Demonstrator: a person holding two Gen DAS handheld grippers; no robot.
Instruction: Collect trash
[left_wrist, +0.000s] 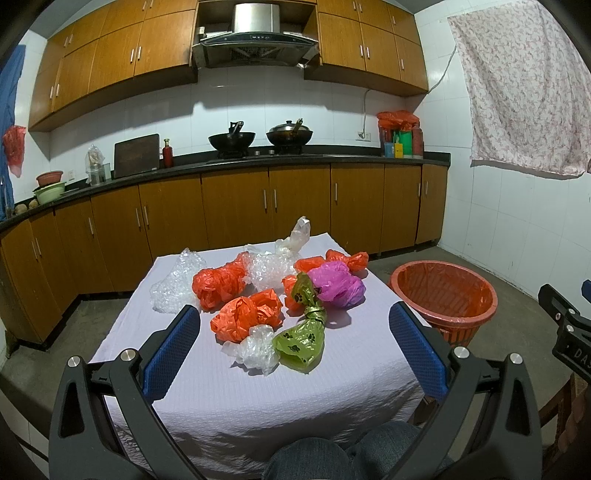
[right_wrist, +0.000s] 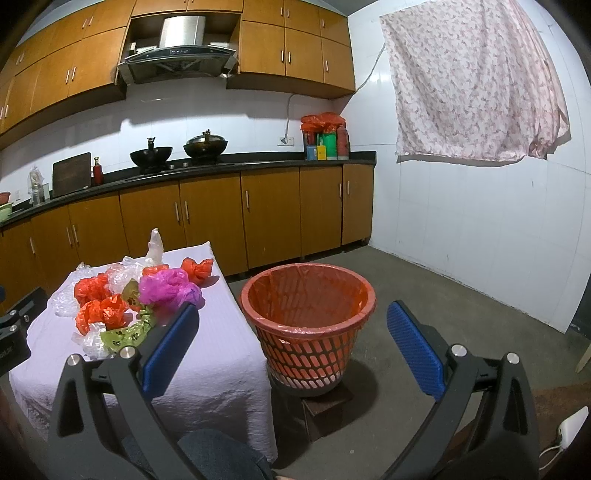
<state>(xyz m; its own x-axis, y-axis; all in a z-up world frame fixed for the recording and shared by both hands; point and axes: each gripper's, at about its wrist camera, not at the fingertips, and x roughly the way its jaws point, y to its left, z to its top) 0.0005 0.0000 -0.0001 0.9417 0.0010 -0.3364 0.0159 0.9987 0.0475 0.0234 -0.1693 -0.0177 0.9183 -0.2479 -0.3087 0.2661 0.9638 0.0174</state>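
Both grippers level, jaws wide, empty.

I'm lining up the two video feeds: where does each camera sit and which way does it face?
Left wrist: on the left gripper, above the near table edge, facing the bagged trash pile; open blue fingers, the person's knees and the right gripper's edge show.
Right wrist: on the right gripper, aimed at the red-lined basket on the floor; open fingers show.
Shared: table, pile, basket, kitchen counter.
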